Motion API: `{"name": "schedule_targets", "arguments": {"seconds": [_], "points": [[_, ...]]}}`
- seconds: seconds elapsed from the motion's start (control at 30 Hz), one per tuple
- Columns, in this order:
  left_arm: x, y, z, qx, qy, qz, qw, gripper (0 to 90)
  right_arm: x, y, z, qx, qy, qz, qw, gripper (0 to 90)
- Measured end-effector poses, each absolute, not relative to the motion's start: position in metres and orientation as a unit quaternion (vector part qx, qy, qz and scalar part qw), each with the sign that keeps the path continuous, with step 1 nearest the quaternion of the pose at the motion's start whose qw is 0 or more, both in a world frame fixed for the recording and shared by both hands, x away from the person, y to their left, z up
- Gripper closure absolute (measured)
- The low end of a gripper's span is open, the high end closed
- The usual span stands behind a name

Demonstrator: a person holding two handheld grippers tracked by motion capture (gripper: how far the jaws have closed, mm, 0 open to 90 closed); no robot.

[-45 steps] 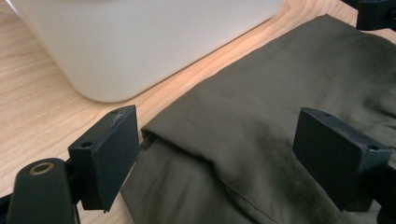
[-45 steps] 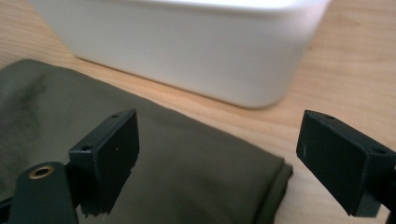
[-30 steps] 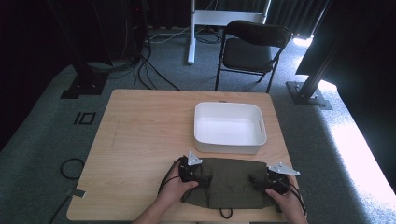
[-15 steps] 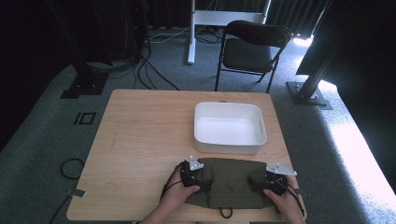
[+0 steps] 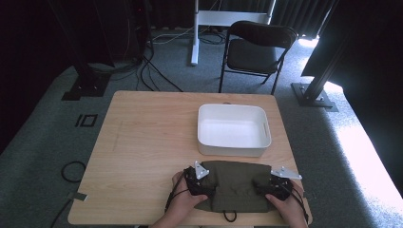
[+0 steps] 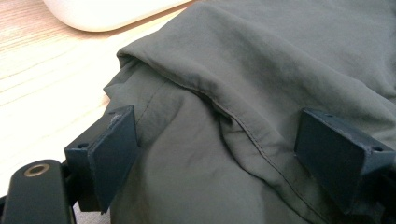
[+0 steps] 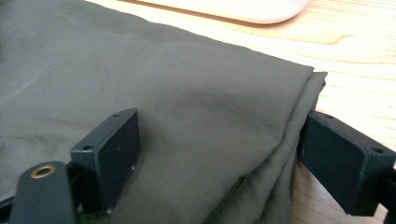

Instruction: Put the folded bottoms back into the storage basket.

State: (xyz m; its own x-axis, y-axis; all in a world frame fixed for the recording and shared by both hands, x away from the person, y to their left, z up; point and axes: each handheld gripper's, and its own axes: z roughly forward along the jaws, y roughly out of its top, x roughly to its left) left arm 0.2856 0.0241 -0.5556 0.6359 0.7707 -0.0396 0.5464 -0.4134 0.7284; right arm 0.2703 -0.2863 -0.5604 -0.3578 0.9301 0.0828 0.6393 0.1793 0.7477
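Note:
A folded olive-green cloth garment (image 5: 235, 185) lies near the front edge of the wooden table (image 5: 147, 142), just in front of a white tub (image 5: 233, 129). My left gripper (image 5: 199, 183) rests at the garment's left end. In the left gripper view its jaws stand wide apart over a folded seam of the garment (image 6: 243, 98), so my left gripper (image 6: 224, 154) is open. At the garment's right end sits my right gripper (image 5: 275, 185). Its jaws straddle the layered edge of the garment (image 7: 201, 107), and my right gripper (image 7: 219, 154) is open too.
The white tub is empty and sits right behind the garment. A dark cord (image 5: 229, 216) trails from the garment at the table's front edge. Beyond the table stand a black folding chair (image 5: 256, 50) and cables on the grey floor.
Both hands and grippers have shifted slightly toward the garment's ends; the garment lies about where it was.

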Motion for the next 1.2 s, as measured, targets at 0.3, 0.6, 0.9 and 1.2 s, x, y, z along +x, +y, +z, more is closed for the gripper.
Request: {"name": "schedule_targets", "arguments": {"seconds": [0.3, 0.6, 0.9, 1.2], "points": [[0.289, 0.021, -0.555, 0.831, 0.374, 0.159, 0.38, 43.7, 0.267, -0.28, -0.557, 0.511, 0.754, 0.361, 0.201, 44.1], [0.29, 0.02, -0.554, 0.832, 0.363, 0.137, 0.395, 80.7, 0.267, -0.273, -0.552, 0.493, 0.771, 0.364, 0.174, 74.0], [0.289, 0.026, -0.548, 0.828, 0.365, 0.106, 0.411, 83.5, 0.267, -0.273, -0.545, 0.497, 0.772, 0.361, 0.165, 76.6], [0.283, 0.028, -0.527, 0.818, 0.37, 0.087, 0.432, 83.5, 0.266, -0.274, -0.526, 0.496, 0.766, 0.38, 0.153, 77.0]]}}
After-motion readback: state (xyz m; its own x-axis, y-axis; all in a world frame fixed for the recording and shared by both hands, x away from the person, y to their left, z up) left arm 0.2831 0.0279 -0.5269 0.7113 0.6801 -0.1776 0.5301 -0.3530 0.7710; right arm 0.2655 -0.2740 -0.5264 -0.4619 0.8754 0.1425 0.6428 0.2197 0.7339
